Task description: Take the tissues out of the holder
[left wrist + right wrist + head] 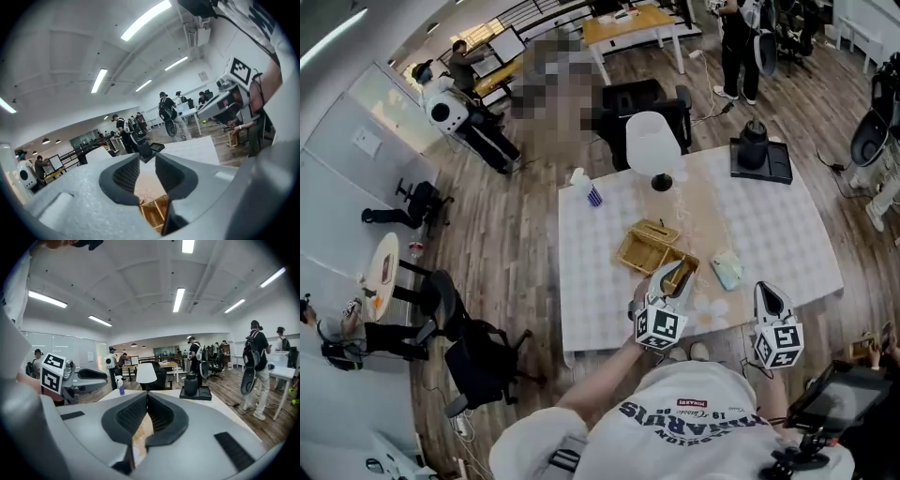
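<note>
A woven wicker holder (649, 247) lies on the white-covered table (769, 225), and a pale tissue pack (727, 269) rests on the cloth just to its right. My left gripper (678, 272) hangs above the holder's near right corner. Its jaws stand apart with nothing between them, and through the gap the left gripper view shows the holder (154, 213) below. My right gripper (766, 292) hovers over the table's near edge, to the right of the tissue pack. Seen in its own view, the right gripper (147, 397) has its tips touching and holds nothing.
At the table's far side stand a white lamp (652, 142), a black kettle on a dark tray (758, 153) and a spray bottle (585, 187). Office chairs (478, 361) stand to the left, and people and desks fill the room beyond.
</note>
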